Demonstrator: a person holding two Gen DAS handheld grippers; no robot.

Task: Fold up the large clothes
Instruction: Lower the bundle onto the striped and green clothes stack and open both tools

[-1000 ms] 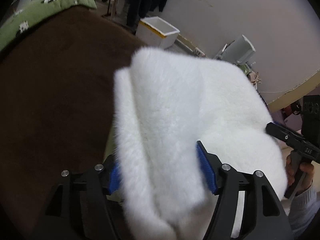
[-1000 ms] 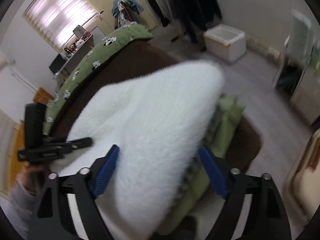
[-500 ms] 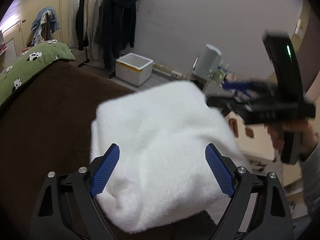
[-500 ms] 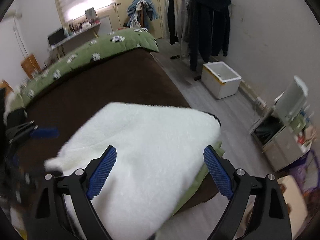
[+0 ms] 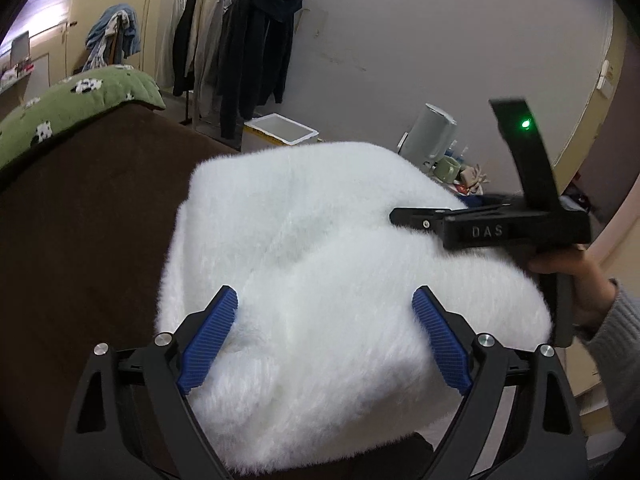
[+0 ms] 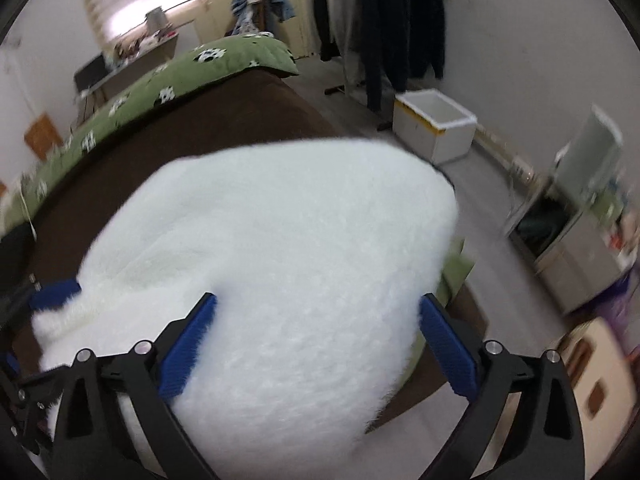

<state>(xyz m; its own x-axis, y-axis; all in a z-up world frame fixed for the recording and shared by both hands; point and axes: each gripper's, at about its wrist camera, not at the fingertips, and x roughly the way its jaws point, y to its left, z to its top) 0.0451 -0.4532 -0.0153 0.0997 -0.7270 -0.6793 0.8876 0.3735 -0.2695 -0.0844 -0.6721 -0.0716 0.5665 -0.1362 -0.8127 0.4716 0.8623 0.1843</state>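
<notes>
Left tool (image 5: 324, 336) jaws just spread | right tool (image 6: 316, 344) likewise, nothing gripped | fluffy white garment (image 5: 320, 248) bundled, axis unclear

Dark coats (image 5: 256, 40) are hanging at the upper centre, with a white foam box (image 5: 282, 132) sitting below them. A green cow-print blanket (image 5: 76, 100) is lying upper left over a brown bed cover (image 5: 80, 220).

garment (image 5: 320, 272) folded on the bed (image 5: 80, 240) near its corner, quilt (image 5: 80, 96) on the bed's far end, clothes rack (image 5: 240, 40) by the wall behind, box (image 5: 280, 132) on the floor beside the rack, cabinet (image 6: 568, 248) right of the bed
</notes>
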